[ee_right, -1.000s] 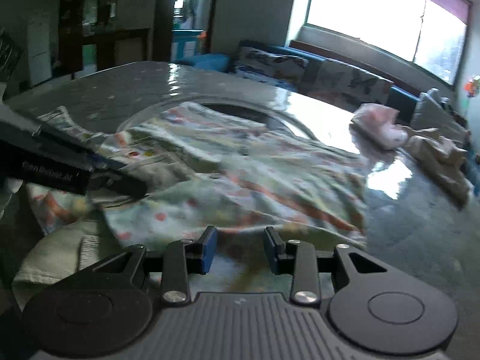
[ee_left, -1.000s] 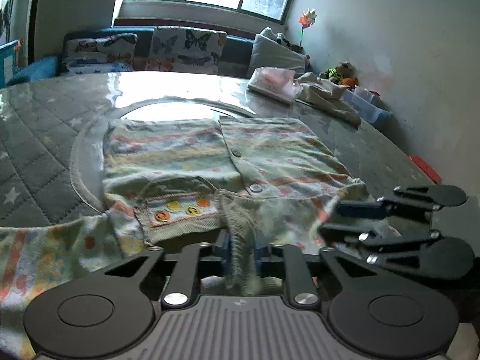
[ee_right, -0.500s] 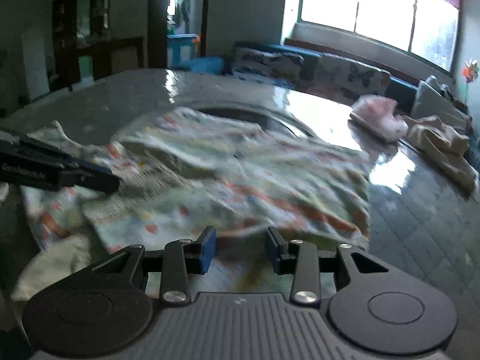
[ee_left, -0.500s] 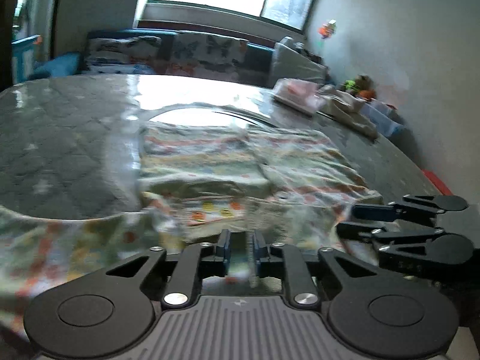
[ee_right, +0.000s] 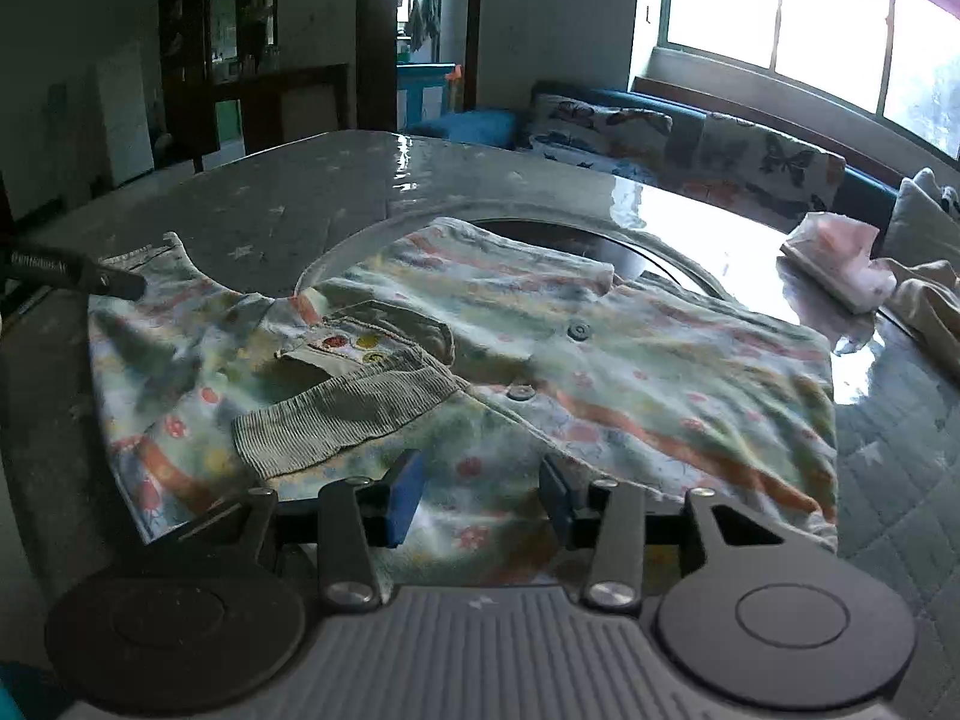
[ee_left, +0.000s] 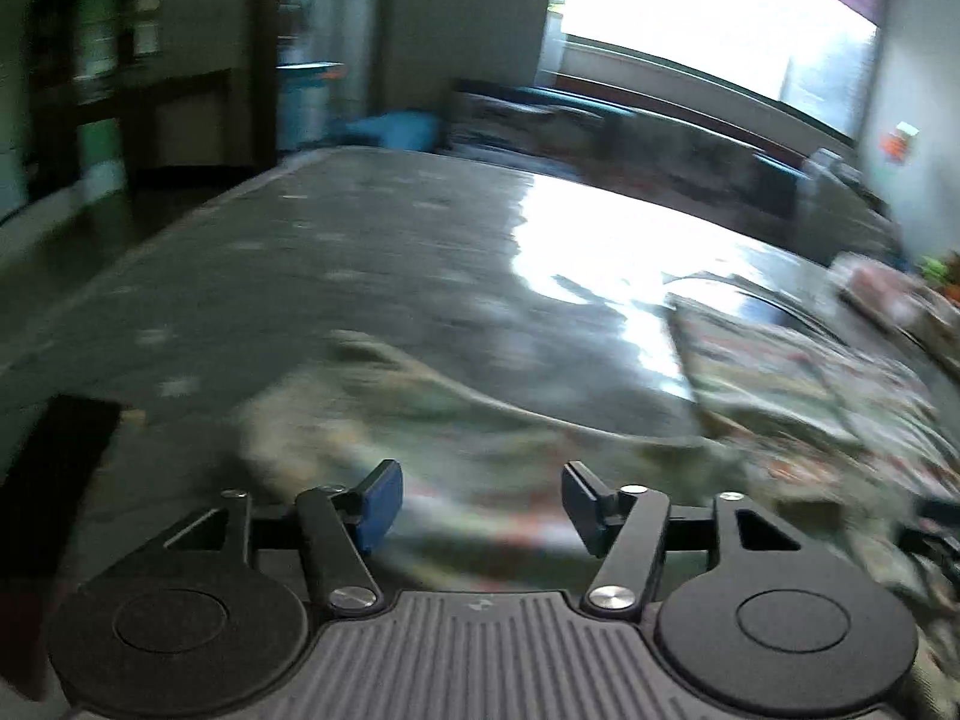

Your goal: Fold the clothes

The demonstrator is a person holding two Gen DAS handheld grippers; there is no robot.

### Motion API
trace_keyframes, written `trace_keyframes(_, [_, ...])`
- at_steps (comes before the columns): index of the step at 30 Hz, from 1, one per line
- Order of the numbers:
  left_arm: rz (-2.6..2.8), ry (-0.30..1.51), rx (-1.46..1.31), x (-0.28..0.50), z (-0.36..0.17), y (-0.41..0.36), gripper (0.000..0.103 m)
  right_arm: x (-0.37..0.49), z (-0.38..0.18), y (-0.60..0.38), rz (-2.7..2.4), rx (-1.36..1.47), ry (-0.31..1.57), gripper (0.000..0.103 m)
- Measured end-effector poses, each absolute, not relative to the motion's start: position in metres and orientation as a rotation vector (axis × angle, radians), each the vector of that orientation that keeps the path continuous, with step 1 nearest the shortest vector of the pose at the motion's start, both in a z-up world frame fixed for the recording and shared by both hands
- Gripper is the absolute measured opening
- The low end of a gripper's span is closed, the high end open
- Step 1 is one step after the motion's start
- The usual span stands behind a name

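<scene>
Left wrist view, heavily blurred: the left gripper [ee_left: 477, 501], jaws spread wide and empty, hovers over a sleeve [ee_left: 456, 426] of the patterned baby cardigan [ee_left: 798, 384] on the glossy quilted table [ee_left: 360, 264]; half a second ago it pinched the ribbed cuff.

Right wrist view, sharp: the right gripper [ee_right: 477, 495], jaws apart and holding nothing, sits over the cardigan's [ee_right: 600, 360] soft striped cotton hem. The ribbed cuff [ee_right: 342, 420] now lies flat across the chest, near round buttons [ee_right: 577, 331]. Folded pink cloth [ee_right: 840, 261] lies beyond.
</scene>
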State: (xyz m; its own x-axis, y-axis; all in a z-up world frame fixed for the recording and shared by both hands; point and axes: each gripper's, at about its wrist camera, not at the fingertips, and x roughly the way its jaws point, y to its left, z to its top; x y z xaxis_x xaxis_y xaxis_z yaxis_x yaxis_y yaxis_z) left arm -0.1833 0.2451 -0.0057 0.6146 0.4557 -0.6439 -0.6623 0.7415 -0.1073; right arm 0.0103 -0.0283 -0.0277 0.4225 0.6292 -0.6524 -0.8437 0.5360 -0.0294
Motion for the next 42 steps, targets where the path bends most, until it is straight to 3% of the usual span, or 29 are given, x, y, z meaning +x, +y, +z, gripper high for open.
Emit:
trace_keyframes(5, [0.842, 0.597, -0.362, -0.200, -0.005, 0.279, 0.071, 0.008, -0.021, -0.032, 0.946, -0.374, 0.625, 0.046])
trace_keyframes(11, [0.912, 0.627, -0.381, -0.197, -0.014, 0.303, 0.069, 0.005, -0.015, -0.038, 0.943, -0.362, 0.611, 0.047])
trace_keyframes(17, [0.886, 0.629, -0.400, -0.192, -0.020, 0.308, 0.045, 0.002, -0.010, -0.043, 0.940, -0.349, 0.600, 0.048])
trace_keyframes(19, [0.870, 0.618, -0.410, -0.191, -0.019, 0.308, 0.032, 0.001, -0.008, -0.045, 0.938, -0.342, 0.594, 0.048])
trace_keyframes(20, [0.854, 0.610, -0.426, -0.191, -0.019, 0.307, 0.018, 0.000, -0.008, -0.046, 0.937, -0.340, 0.592, 0.048])
trace_keyframes(21, [0.840, 0.603, -0.439, -0.191, -0.019, 0.307, 0.013, 0.000, -0.007, -0.047, 0.936, -0.336, 0.589, 0.048])
trace_keyframes(42, [-0.071, 0.500, -0.517, -0.081, 0.056, 0.130, 0.011, 0.013, 0.002, -0.118, 0.762, -0.162, 0.575, 0.048])
